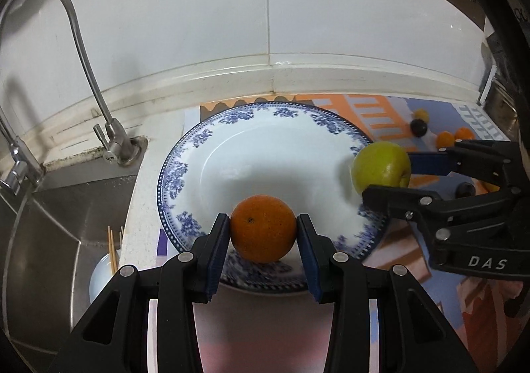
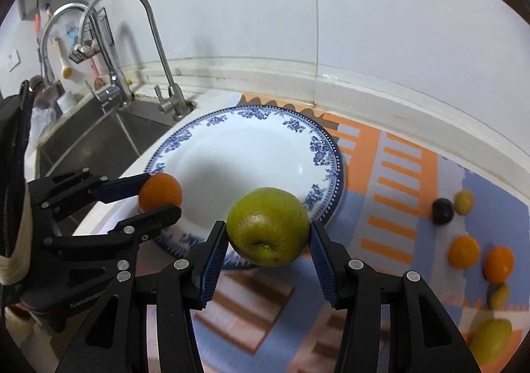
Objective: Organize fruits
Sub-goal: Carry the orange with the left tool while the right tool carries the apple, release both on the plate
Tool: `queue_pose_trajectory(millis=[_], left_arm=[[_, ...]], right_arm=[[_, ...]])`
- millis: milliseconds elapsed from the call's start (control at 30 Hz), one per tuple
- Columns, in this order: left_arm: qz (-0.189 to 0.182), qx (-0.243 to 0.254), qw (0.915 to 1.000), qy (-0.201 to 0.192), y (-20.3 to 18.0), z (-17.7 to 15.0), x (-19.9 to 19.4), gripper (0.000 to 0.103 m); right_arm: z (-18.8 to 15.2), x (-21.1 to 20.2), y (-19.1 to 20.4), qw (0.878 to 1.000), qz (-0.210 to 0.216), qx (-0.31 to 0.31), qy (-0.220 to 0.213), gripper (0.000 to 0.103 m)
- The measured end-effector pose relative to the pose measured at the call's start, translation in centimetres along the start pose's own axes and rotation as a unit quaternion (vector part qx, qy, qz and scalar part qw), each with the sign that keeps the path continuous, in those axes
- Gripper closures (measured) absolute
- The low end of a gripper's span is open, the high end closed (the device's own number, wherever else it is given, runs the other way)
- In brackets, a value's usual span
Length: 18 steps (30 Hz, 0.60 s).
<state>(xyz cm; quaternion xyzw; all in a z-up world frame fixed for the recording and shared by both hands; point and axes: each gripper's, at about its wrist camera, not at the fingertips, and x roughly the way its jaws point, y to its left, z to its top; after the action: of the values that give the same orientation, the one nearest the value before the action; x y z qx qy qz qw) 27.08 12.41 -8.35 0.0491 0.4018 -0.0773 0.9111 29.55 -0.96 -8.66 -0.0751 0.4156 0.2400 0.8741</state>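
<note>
My left gripper [image 1: 263,228] is shut on an orange [image 1: 262,228] and holds it over the near rim of a white plate with a blue floral border [image 1: 265,147]. My right gripper [image 2: 267,233] is shut on a green apple [image 2: 267,226] and holds it over the plate's [image 2: 238,154] right near rim. In the left wrist view the apple [image 1: 381,168] and right gripper [image 1: 391,170] come in from the right. In the right wrist view the orange [image 2: 160,192] and left gripper [image 2: 155,190] show at the left.
Small fruits lie on the patterned mat to the right: two oranges [image 2: 463,252] [image 2: 498,264], a dark plum [image 2: 443,211], yellow-green ones [image 2: 463,202] [image 2: 490,340]. A steel sink [image 1: 49,240] with taps [image 1: 112,141] lies left of the plate. The tiled wall is behind.
</note>
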Motion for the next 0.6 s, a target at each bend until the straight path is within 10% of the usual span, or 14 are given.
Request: queue_pose_trajectory(millis=[367, 600], left_arm=[[-0.012, 0.006, 0.9996, 0.026, 1.0, 1.0, 1.9, 0.062], [0.002, 0.003, 1.0, 0.009, 1.1, 1.3, 0.2, 0.042]], right_arm=[[1.0, 2.1, 0.3, 1.0, -0.004, -0.006, 0.02, 0.052], [0.9, 1.6, 0.1, 1.0, 0.003, 0.007, 0.015, 0.052]])
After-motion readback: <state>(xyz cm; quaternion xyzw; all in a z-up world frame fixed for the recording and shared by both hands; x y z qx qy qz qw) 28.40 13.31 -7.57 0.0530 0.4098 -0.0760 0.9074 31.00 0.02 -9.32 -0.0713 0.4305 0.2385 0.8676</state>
